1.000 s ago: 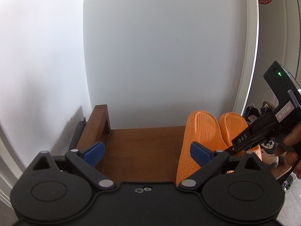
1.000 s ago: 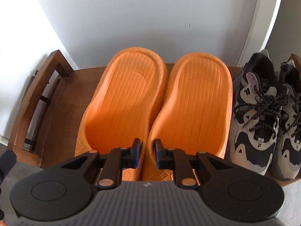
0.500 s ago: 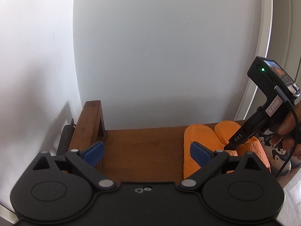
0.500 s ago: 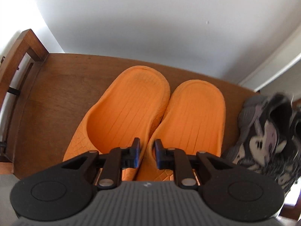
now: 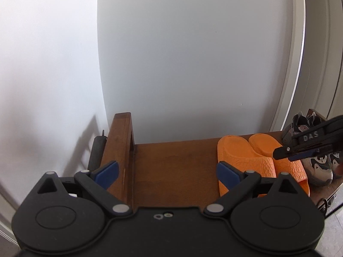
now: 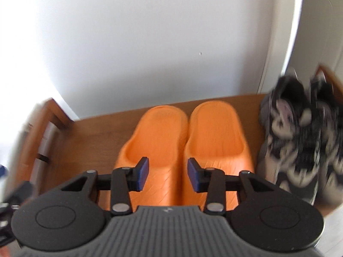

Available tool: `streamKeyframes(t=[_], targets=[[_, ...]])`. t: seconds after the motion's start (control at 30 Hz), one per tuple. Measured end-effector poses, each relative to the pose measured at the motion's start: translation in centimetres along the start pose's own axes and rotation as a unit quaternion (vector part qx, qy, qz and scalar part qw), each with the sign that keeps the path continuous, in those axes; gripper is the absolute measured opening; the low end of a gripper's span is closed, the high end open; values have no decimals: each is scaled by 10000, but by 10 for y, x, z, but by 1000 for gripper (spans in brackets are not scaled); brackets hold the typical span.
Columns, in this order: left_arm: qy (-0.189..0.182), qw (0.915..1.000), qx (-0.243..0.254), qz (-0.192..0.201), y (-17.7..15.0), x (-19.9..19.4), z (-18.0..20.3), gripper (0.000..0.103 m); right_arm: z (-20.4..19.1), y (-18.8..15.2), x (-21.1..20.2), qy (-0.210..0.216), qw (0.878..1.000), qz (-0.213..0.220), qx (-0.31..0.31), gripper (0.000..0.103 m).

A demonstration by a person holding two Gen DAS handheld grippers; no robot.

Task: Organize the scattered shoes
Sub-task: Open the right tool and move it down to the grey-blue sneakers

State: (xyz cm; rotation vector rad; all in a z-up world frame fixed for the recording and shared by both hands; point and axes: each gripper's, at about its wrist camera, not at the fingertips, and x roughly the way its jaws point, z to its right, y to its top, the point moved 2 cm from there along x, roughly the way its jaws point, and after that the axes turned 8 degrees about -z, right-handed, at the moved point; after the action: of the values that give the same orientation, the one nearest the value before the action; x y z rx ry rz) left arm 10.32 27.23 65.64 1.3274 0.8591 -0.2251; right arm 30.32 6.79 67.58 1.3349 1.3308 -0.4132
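Two orange slippers (image 6: 184, 147) sit side by side on the wooden shelf (image 5: 173, 160), touching along their inner edges, heels toward the back wall (image 5: 193, 64) and toes at the shelf's front edge. The right gripper (image 6: 167, 172) hangs above their toe ends, and its jaws are opening right now: the blue pads (image 6: 143, 172) stand apart with nothing pinched between them, only the slippers' uppers visible below through the gap. Just beside the slippers, toward the shelf's right end, a pair of grey-and-black sneakers (image 6: 300, 141) is lined up too, badly blurred in the right wrist view. Over on the left wrist view, the left gripper (image 5: 169, 172) holds its fingers spread wide and empty over the bare left half of the shelf, one blue pad near the shelf's raised wooden end post (image 5: 121, 141), the other in front of the nearer slipper's toe. The right gripper's black arm, lettered DAS, pokes in from that view's right edge, above the slippers and in front of the sneakers.
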Motion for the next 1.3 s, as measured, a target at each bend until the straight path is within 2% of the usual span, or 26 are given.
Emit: streamKeyframes(t=[0.1, 0.17, 0.3, 0.37, 0.57, 0.7, 0.87, 0.97, 1.03, 1.17, 1.3], targets=[[133, 9999, 33, 21, -25, -28, 4, 98, -7, -52, -18, 413, 9989, 195, 53, 51], [248, 9997, 0, -37, -48, -40, 3, 98, -14, -99, -20, 554, 9984, 53, -104, 55], [470, 9979, -129, -423, -100, -60, -4, 98, -23, -172, 0, 646, 9951, -667, -334, 55], [625, 9959, -161, -635, -129, -64, -14, 98, -31, -216, 18, 760, 9891, -1182, -450, 55], [1131, 9838, -446, -1318, -214, -81, -53, 98, -65, -307, 67, 998, 9678, -2171, -791, 55], [1438, 9736, -644, -1650, -255, -98, -87, 98, -94, -343, 92, 1147, 9568, -2514, -902, 55], [1654, 9653, -844, -1837, -293, -114, -134, 98, -141, -379, 130, 1132, 9447, -2831, -1212, 55], [1686, 9627, -982, -1875, -323, -122, -171, 98, -169, -404, 159, 1086, 9408, -2980, -1197, 55], [1615, 9627, -1046, -1903, -342, -119, -195, 98, -190, -422, 184, 1018, 9412, -3011, -1146, 55], [1423, 9617, -1071, -2084, -403, -101, -253, 98, -231, -463, 241, 846, 9437, -3061, -926, 55], [1525, 9558, -1087, -2266, -457, -66, -313, 98, -265, -498, 313, 609, 9501, -3010, -550, 53]])
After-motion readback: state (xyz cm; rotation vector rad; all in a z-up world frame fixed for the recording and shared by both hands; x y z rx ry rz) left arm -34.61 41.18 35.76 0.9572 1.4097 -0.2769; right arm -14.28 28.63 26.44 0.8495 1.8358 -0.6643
